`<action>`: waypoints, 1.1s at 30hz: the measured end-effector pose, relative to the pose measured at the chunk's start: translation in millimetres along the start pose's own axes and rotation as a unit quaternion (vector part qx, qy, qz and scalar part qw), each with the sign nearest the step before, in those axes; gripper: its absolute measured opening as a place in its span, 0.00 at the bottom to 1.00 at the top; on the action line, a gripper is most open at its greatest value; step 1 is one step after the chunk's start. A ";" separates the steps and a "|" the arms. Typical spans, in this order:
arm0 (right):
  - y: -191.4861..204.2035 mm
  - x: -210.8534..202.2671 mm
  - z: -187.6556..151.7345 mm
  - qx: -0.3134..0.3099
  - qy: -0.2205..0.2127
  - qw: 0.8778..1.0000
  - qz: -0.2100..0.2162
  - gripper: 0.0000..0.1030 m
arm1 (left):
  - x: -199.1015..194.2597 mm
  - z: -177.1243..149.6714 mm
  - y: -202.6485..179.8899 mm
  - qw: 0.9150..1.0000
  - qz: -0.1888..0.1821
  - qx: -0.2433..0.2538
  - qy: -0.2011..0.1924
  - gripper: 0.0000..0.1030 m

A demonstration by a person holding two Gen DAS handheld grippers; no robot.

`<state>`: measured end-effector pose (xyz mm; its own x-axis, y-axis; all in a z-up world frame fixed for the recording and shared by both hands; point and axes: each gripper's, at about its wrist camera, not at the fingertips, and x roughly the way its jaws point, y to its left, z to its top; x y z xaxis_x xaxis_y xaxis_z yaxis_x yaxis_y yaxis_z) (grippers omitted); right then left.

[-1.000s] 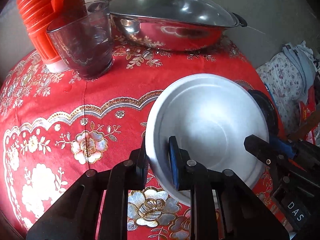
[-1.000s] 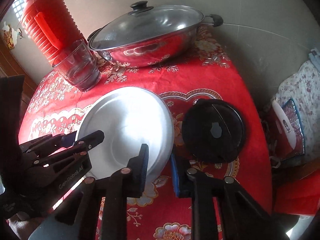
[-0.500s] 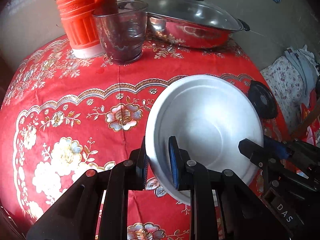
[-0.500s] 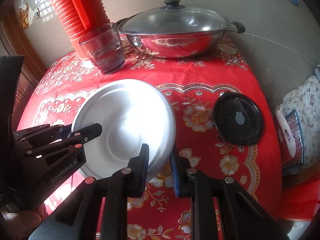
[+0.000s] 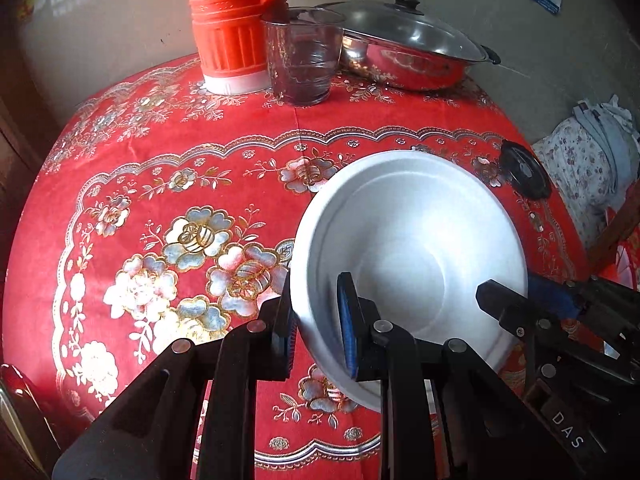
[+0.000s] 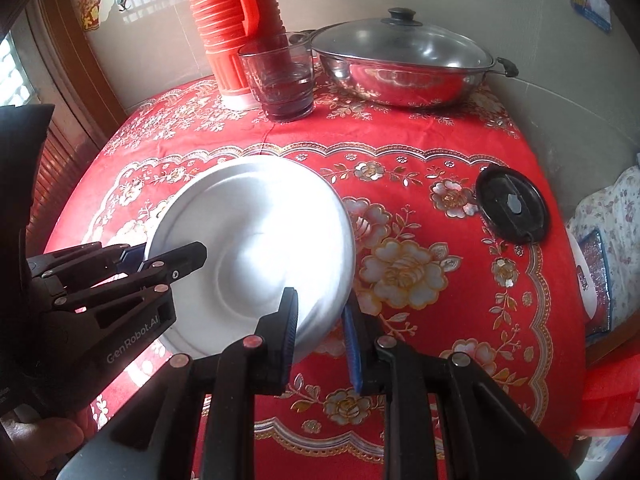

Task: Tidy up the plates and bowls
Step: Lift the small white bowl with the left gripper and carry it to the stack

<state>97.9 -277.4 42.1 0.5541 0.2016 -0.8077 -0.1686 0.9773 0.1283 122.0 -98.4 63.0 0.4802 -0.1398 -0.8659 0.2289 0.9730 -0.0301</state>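
Observation:
A white metal bowl point(image 5: 408, 248) hangs tilted just above the red flowered tablecloth point(image 5: 180, 184), carried between both grippers. My left gripper point(image 5: 316, 312) is shut on the bowl's left rim, one pad outside and the blue pad inside. My right gripper point(image 5: 520, 294) clamps the opposite rim. In the right wrist view the same bowl point(image 6: 256, 232) has its near right rim between my right gripper's point(image 6: 320, 320) pads, and the left gripper point(image 6: 166, 252) holds the far left rim. The bowl holds nothing.
At the back of the round table stand an orange thermos jug point(image 5: 232, 20), a clear glass point(image 5: 300, 60) and a lidded steel pan point(image 5: 408, 48). A black round lid point(image 6: 512, 208) lies at the right edge. Floral fabric point(image 5: 580, 160) lies beyond the table.
Both grippers have carried the bowl left and back from the steel pan. The pan, glass and black lid now sit farther away, with more tablecloth showing on the left.

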 end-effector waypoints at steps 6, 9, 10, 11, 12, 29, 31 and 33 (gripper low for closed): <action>19.0 -11.9 -13.5 -0.007 -0.007 1.000 0.007 0.22 | -21.6 -22.5 13.5 1.000 0.008 -0.007 -0.013 0.18; 32.7 -18.9 -18.6 -0.017 -0.011 1.000 0.011 0.22 | -33.4 -33.4 22.6 0.999 0.020 -0.010 -0.023 0.18; 37.8 -21.0 -20.3 -0.022 -0.013 1.000 0.013 0.22 | -36.6 -37.1 26.3 0.999 0.023 -0.013 -0.025 0.18; 43.4 -22.9 -22.1 -0.028 -0.013 0.999 0.013 0.22 | -39.1 -40.8 30.0 0.999 0.024 -0.015 -0.026 0.18; 48.6 -24.9 -24.1 -0.033 -0.015 0.999 0.014 0.22 | -41.5 -44.5 34.4 0.999 0.025 -0.018 -0.026 0.18; 126.2 -45.3 -45.2 -0.098 -0.028 0.994 0.044 0.22 | -91.3 -92.3 96.9 0.996 0.048 -0.060 -0.055 0.18; 132.5 -46.6 -46.2 -0.103 -0.029 0.993 0.048 0.22 | -94.8 -96.2 102.4 0.995 0.052 -0.064 -0.057 0.18; 139.0 -48.2 -47.8 -0.109 -0.030 0.992 0.051 0.22 | -97.8 -99.5 107.5 0.995 0.054 -0.068 -0.059 0.18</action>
<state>8.8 -154.4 71.3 0.5717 0.3090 -0.7601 -0.3948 0.9157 0.0753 15.4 38.2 94.7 0.5928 -0.0460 -0.8040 0.0581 0.9982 -0.0143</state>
